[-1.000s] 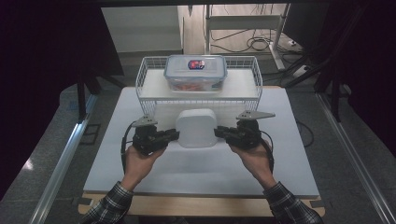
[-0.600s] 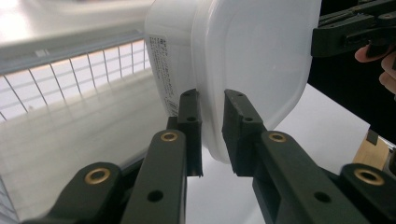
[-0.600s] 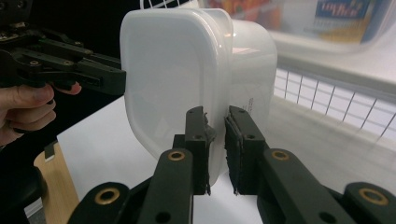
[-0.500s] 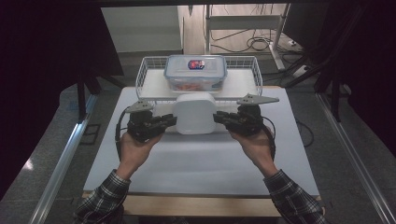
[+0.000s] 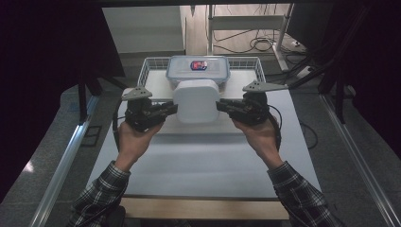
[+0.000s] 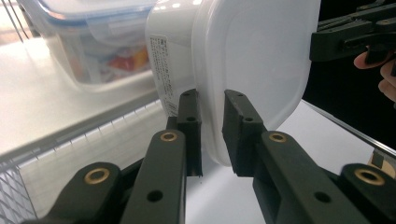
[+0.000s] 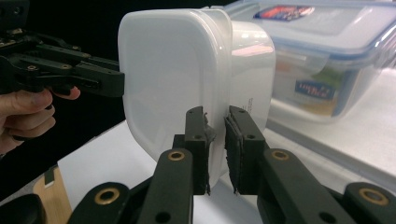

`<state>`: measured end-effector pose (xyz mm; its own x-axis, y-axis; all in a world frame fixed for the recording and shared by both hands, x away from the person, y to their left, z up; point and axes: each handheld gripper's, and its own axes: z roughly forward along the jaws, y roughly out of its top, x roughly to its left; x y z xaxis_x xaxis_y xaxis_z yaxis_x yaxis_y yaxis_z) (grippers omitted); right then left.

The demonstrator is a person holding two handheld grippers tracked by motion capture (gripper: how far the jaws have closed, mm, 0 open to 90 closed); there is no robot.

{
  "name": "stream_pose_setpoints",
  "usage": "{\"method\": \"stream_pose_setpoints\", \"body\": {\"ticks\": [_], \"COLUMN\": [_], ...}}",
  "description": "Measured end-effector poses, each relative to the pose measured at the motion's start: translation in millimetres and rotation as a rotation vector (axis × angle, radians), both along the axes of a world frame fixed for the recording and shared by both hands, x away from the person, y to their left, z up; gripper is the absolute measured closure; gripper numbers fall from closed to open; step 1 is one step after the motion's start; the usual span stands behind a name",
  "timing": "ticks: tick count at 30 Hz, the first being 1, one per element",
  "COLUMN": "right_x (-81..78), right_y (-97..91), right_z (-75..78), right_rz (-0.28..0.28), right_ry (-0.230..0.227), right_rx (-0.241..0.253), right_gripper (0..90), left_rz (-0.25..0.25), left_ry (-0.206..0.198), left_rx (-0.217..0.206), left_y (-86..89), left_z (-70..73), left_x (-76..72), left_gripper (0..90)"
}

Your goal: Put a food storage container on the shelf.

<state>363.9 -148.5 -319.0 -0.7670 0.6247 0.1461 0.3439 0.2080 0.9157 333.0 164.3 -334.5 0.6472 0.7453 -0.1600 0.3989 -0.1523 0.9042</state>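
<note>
Two hands hold grippers above the white bench [image 5: 198, 161]. The left gripper [image 5: 171, 109] and right gripper [image 5: 222, 106] each pinch their fingers on the lid rim of a white container [image 5: 196, 100], one at each side. It has risen off the bench since a second ago, now hanging before the wire basket [image 5: 146, 71] at the far edge, level with the clear lidded box [image 5: 197, 70] inside; likely bound there.
</note>
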Motion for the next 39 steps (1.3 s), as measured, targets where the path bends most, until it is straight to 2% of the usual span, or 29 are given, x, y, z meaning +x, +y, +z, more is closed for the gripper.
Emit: {"method": "stream_pose_setpoints", "body": {"ticks": [11, 24, 33, 39], "right_x": [8.7, 25.2, 41.9, 59.0], "right_y": [1.6, 5.2, 10.1, 11.3], "right_z": [21.7, 48.9, 68.7, 71.5], "right_rz": [-0.006, -0.026, -0.045, -0.065], "right_ry": [-0.019, -0.037, -0.051, -0.030], "right_rx": [0.026, 0.055, 0.073, 0.082], "right_gripper": [79.2, 79.1, 78.6, 78.0], "left_rz": [0.009, 0.016, 0.032, 0.035], "left_ry": [-0.025, -0.040, -0.057, -0.046], "left_rx": [-0.010, -0.018, -0.025, -0.034], "left_y": [1.4, 4.8, 6.6, 5.9], "left_z": [23.7, 53.3, 76.5, 82.8], "left_x": [7.5, 26.3, 41.8, 57.3], "left_gripper": [77.6, 77.7, 77.7, 77.9]}}
